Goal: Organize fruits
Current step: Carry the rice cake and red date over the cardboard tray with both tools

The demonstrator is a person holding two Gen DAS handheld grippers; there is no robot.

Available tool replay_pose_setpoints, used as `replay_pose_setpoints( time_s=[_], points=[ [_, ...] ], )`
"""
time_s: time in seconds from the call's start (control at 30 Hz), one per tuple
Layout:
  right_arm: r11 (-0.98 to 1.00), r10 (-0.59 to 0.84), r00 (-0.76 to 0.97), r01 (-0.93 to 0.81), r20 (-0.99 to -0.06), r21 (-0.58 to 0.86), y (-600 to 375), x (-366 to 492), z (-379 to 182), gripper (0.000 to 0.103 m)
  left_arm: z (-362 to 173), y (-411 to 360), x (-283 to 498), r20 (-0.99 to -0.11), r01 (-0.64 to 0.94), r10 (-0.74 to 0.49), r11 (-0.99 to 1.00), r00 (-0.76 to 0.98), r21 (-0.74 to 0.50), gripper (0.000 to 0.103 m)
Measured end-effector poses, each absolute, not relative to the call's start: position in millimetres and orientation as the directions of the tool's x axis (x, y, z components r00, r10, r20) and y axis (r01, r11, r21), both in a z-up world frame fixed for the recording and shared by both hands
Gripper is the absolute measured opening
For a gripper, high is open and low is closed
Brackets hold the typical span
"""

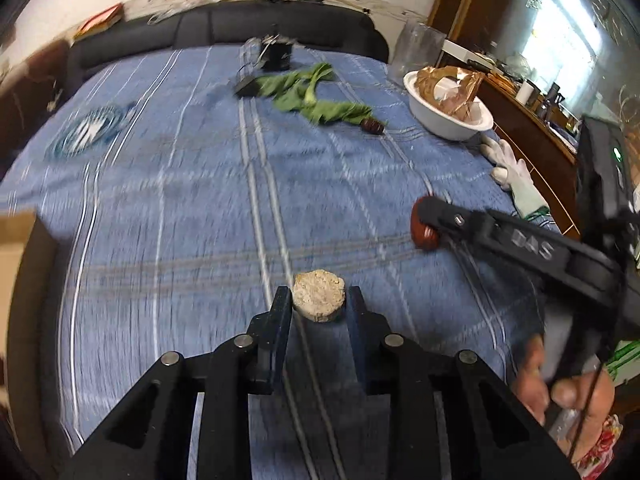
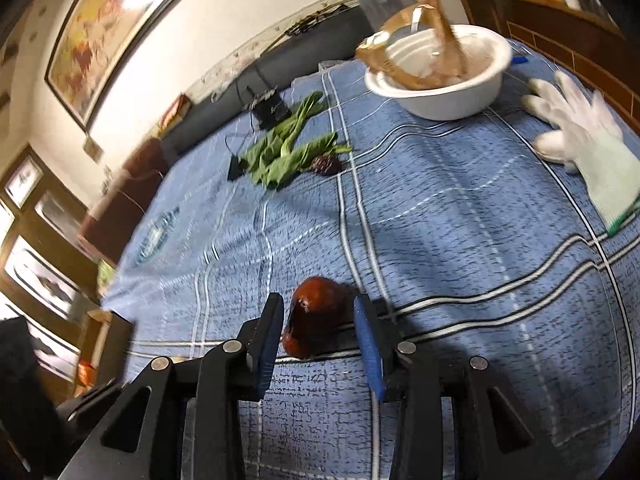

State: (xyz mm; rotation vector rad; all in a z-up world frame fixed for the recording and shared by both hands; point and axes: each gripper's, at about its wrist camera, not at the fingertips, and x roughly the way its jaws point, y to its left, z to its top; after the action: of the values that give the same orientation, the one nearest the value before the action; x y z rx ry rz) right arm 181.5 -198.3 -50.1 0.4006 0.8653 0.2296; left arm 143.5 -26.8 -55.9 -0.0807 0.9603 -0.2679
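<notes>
A beige, rough round piece (image 1: 319, 297) lies on the blue checked cloth (image 1: 180, 200) between the fingertips of my left gripper (image 1: 319, 304); the jaws stand open on either side of it, with small gaps. A glossy red-brown fruit (image 2: 316, 320) lies on the cloth between the open jaws of my right gripper (image 2: 319, 312), not touching either pad. In the left wrist view the right gripper (image 1: 430, 224) reaches in from the right around that red fruit (image 1: 422, 230). A second dark wrinkled fruit (image 2: 326, 165) lies beside green leaves (image 2: 286, 152).
A white bowl (image 2: 440, 96) holding a crumpled brown bag (image 2: 408, 48) stands at the far right of the cloth. White gloves (image 2: 580, 144) lie at the right edge. A black device (image 1: 276, 56) sits at the far side. A dark sofa (image 1: 224, 28) runs behind the table.
</notes>
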Motion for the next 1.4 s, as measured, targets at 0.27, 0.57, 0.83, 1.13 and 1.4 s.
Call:
replay_pose_setpoints(
  time_s=[0.27, 0.57, 0.83, 1.13, 1.4],
  points=[
    [0.947, 0.281, 0.639, -0.066, -0.716, 0.313, -182.1, 182.2, -49.4, 0.036, -64.8, -28.1, 136.7, -0.768, 0.202, -0.285, 0.958, 0.574, -0.205, 0.039],
    [0.937, 0.314, 0.634, -0.087, -0.707, 0.338, -185.7, 171.5, -46.8, 0.031, -65.7, -32.0, 132.8, -0.752, 0.232, -0.308, 0.95, 0.582, -0.209, 0.026],
    [0.926, 0.338, 0.633, -0.091, -0.697, 0.366, -186.0, 159.2, -44.9, 0.031, -63.6, -17.9, 131.8, -0.727, 0.205, -0.347, 0.938, 0.593, -0.281, 0.026],
    [0.905, 0.41, 0.623, -0.185, -0.667, 0.383, -159.8, 108.5, -10.2, 0.031, -17.3, 50.6, 61.7, -0.644, 0.125, -0.353, 0.92, 0.678, -0.372, 0.026],
    [0.842, 0.536, 0.541, -0.399, -0.648, 0.363, -67.4, 69.6, 15.7, 0.032, -4.3, 167.3, -4.8, -0.678, -0.146, -0.091, 0.948, 0.729, -0.284, 0.027]
  ],
)
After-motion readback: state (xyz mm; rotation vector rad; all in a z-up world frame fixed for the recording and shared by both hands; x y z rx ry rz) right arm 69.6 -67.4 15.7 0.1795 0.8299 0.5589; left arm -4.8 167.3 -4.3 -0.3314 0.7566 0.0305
